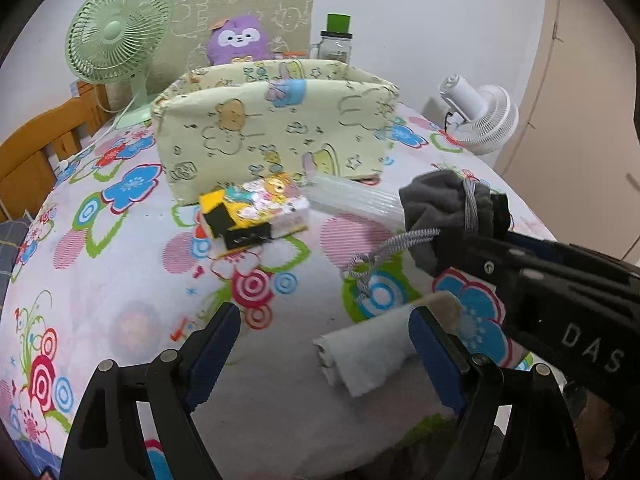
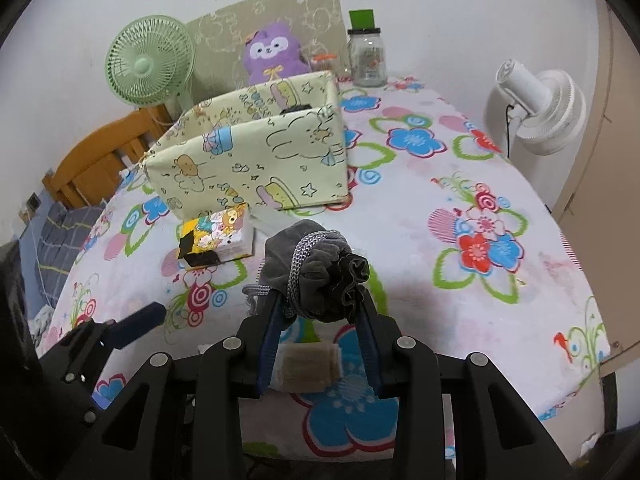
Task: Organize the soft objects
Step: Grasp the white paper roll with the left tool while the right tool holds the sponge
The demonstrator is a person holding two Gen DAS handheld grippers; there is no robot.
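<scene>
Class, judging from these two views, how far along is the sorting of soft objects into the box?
Done: cannot tell what the patterned box already holds. In hand: the right hand-held gripper clamps a grey drawstring pouch. Left: a rolled white cloth on the table by the open left hand-held gripper.

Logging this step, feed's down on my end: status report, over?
Right gripper shut on grey drawstring pouch, lifted. Left gripper open, over rolled white cloth. Fabric bin ahead; sponge pack in front of it.
</scene>
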